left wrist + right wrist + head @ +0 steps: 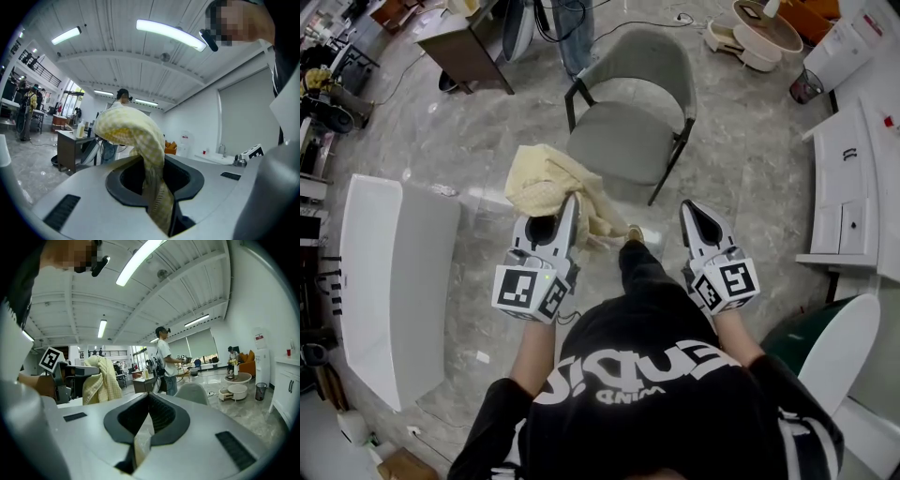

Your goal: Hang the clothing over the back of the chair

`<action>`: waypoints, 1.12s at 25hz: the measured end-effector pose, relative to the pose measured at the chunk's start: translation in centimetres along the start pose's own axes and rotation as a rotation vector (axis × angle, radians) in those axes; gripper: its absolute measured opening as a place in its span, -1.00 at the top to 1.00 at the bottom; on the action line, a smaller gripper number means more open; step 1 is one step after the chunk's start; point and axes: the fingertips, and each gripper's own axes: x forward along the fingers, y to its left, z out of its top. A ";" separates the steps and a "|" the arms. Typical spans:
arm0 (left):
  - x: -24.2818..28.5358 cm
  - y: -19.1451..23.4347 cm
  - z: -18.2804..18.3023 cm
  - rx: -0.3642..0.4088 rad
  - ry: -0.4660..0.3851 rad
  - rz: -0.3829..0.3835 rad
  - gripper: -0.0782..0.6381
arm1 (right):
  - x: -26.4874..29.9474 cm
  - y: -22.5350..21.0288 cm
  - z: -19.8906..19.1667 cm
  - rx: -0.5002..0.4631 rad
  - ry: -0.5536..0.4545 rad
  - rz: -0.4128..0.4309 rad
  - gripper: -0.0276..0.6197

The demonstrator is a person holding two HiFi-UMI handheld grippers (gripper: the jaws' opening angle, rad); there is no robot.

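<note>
The clothing (546, 180) is a pale yellow checked garment, bunched up in front of my left gripper (571, 201). That gripper is shut on it. In the left gripper view the clothing (126, 129) rises out of the pinched jaws of the left gripper (152, 187) and blocks the middle of the view. My right gripper (687, 209) is level with the left one. In the right gripper view the right gripper (143, 427) has a pale strip of the clothing (140, 439) pinched in its jaws. The grey chair (628, 122) stands just beyond the garment, with its curved back (652, 52) on the far side.
A long white table (394, 281) stands at the left and white cabinets (848, 187) at the right. A round low table (764, 33) and a dark desk (464, 47) are at the back. A person (165, 359) stands behind the chair. A green and white seat (834, 347) is at my right.
</note>
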 end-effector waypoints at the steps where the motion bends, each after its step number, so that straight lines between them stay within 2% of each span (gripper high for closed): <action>1: 1.0 0.3 0.2 -0.002 0.001 -0.002 0.50 | 0.7 -0.7 0.3 0.001 0.003 -0.003 0.87; 17: 16.4 3.6 4.4 0.003 -0.004 -0.009 0.50 | 11.7 -13.0 4.8 0.035 -0.016 -0.047 0.87; 28: 21.6 4.6 6.3 0.032 -0.023 -0.020 0.50 | 14.8 -16.4 5.5 0.046 -0.015 -0.049 0.87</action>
